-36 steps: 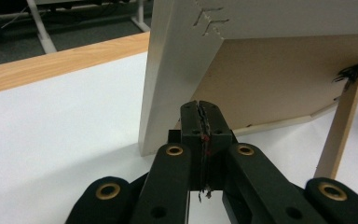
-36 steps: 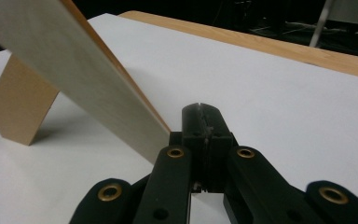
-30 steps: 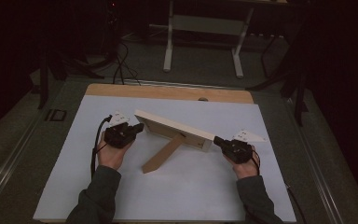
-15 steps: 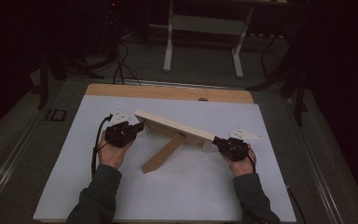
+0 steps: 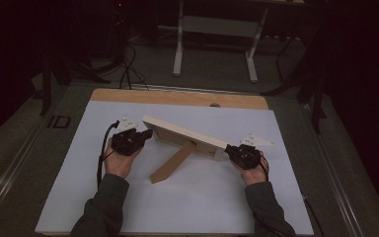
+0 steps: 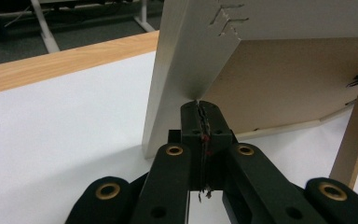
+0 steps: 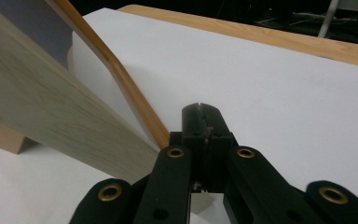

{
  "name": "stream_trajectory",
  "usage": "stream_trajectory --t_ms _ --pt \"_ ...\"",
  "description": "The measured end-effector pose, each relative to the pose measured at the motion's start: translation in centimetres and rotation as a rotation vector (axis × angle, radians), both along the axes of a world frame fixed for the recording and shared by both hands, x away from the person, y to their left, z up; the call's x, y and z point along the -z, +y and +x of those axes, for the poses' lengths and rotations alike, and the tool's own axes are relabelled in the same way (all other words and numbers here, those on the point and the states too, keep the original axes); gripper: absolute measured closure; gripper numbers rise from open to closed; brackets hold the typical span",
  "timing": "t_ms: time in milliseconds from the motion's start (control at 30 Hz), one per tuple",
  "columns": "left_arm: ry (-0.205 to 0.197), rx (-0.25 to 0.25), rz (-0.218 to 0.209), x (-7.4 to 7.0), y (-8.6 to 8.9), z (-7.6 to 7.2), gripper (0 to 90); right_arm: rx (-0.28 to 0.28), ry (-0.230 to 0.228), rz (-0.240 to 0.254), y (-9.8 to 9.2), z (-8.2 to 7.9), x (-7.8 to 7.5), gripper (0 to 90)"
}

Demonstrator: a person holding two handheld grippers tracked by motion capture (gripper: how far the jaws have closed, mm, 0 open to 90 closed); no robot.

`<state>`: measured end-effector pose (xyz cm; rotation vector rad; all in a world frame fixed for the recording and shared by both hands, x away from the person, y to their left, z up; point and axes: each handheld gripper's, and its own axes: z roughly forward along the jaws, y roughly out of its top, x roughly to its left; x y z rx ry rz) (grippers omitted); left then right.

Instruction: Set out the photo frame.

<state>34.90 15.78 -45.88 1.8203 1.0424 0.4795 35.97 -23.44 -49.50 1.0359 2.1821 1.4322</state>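
The picture frame (image 5: 185, 136) stands on the white table (image 5: 79, 163), propped by its back leg (image 5: 171, 164). Left gripper (image 5: 137, 139) and right gripper (image 5: 237, 153), jaws fully closed (holding nothing), press its ends; uneven pushing could topple it.

I see a picture frame (image 5: 185, 134) of pale wood standing on the white table top, its back turned toward me. It runs slantwise, with the left end farther and the right end nearer. A brown backboard (image 6: 289, 84) fills the rear, and a wooden easel leg (image 5: 171, 163) slopes from it down toward the near side, its foot resting on the surface. The frame leans slightly rather than standing upright.
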Motion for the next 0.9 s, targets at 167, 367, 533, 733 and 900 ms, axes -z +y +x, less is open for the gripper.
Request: stream_trajectory --t_ms 167,367,533,733,900 --pt "-0.001 0.001 0.004 -0.02 -0.13 -0.01 90.0 -0.01 -0.002 -0.003 0.25 -0.04 -0.15 89.6" --pt "-0.001 -0.002 0.001 0.02 -0.15 0.13 90.0 -0.017 -0.001 -0.001 0.37 -0.06 -0.11 89.6" --pt "0.003 -0.003 0.003 -0.01 -0.18 0.24 90.0 -0.024 0.0 -0.006 0.39 -0.06 -0.19 89.5" --pt "0.003 0.0 0.005 -0.07 -0.34 0.38 90.0 -0.025 -0.001 -0.004 0.41 -0.1 -0.19 89.5" --pt "0.004 0.001 0.008 -0.16 -0.53 0.55 90.0 -0.032 0.001 -0.003 0.43 -0.2 -0.18 89.6"
